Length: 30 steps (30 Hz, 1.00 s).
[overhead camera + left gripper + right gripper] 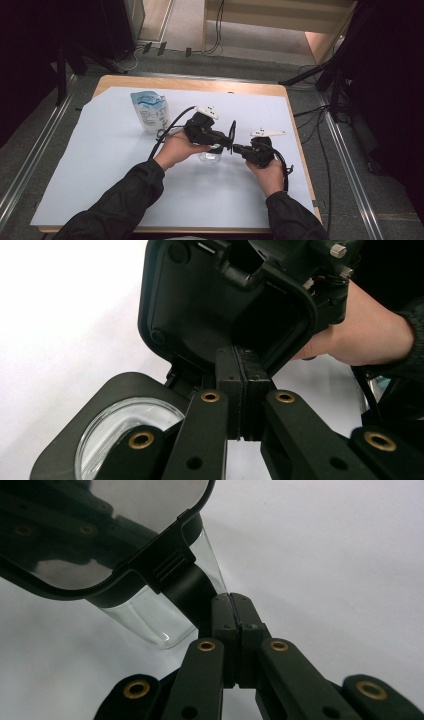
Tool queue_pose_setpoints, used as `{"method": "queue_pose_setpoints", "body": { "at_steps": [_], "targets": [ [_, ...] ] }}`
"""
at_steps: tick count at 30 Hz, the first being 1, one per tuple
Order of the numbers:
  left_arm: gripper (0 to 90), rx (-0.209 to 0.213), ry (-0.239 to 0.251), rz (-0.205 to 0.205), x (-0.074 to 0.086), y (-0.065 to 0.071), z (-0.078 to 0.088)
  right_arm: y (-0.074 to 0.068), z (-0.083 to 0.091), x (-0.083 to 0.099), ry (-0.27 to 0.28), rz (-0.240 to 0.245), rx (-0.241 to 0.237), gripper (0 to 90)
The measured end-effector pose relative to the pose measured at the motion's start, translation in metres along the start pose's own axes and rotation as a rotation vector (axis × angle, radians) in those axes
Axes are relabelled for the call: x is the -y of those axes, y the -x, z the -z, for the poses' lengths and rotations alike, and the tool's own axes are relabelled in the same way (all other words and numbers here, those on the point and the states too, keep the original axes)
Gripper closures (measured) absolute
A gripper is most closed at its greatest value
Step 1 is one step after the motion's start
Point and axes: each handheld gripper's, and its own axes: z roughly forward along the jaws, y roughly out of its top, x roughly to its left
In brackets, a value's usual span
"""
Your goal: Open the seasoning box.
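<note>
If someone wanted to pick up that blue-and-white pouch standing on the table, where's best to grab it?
Probably the flat top edge of the pouch, coming down from above: it stands upright on the white sheet, and that thin seam would fit between two jaws.

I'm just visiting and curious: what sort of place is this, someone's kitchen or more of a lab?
Probably a lab or recording studio, not a kitchen: the table is covered with plain white sheet, dark curtains hang at the sides, and cables trail across the floor.
</note>
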Motion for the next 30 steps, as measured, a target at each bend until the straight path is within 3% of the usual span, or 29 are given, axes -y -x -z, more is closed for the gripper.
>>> {"method": "queue_pose_setpoints", "body": {
  "at_steps": [25, 30],
  "targets": [
    [90.0, 0.001, 0.001, 0.007, -0.0001, -0.001, -0.0085, -0.0011, -0.0007, -0.0006, 0.011, 0.002, 0.005, 90.0],
    [89.9, 0.0, -0.004, 0.015, 0.0008, -0.0033, -0.0055, -0.0017, 0.0002, -0.0016, 0.003, 0.031, 0.015, 90.0]
  ]
}}
